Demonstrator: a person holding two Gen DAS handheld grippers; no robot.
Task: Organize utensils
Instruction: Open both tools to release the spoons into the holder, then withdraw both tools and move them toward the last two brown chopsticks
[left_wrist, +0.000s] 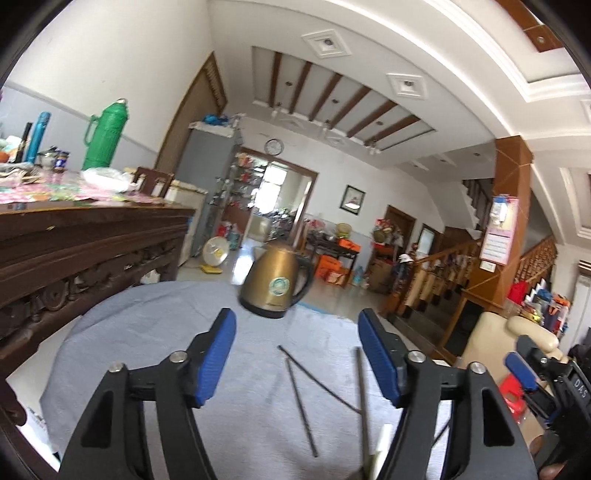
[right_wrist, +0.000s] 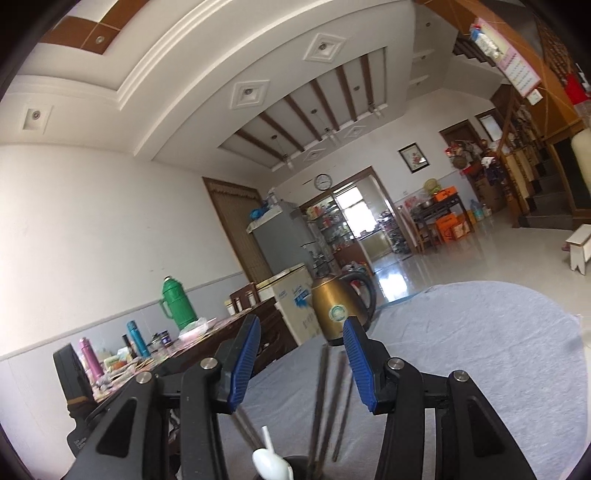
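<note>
**Tongs over a cloth-covered tabletop with loose chopsticks**

Left tongs (left_wrist: 297, 354) stand wide apart with nothing between the blue pads (left_wrist: 218, 354); the pads touch no object. Right tongs (right_wrist: 301, 363) stand moderately apart, likewise pressing on nothing. In the left wrist view the right tongs appear only as a blue pad and black frame at the right margin, largely cut off.

Dark chopsticks (left_wrist: 301, 402) lie on the grey cloth (left_wrist: 147, 350) of the tabletop, below and ahead of the left tongs: two thin sticks cross in a narrow V, and a third, blurred stick (left_wrist: 362, 398) rises steeply close to the right-hand pad, its lower end lost at the picture's bottom edge. In the right wrist view, blurred dark sticks (right_wrist: 321, 398) stand between the two pads, seemingly leaning up out of a dark round holder (right_wrist: 299, 463) that is cut off at the lower edge; whether they rest in it cannot be told with certainty. A white spoon (right_wrist: 267, 459) lies at that holder's rim, partly cropped.

A brass-coloured kettle (left_wrist: 275, 284) stands upright at the far edge of the cloth, well beyond both tongs. A carved wooden sideboard (left_wrist: 85, 236) to the left carries a green thermos (left_wrist: 105, 134) and small bottles too blurred to identify.
</note>
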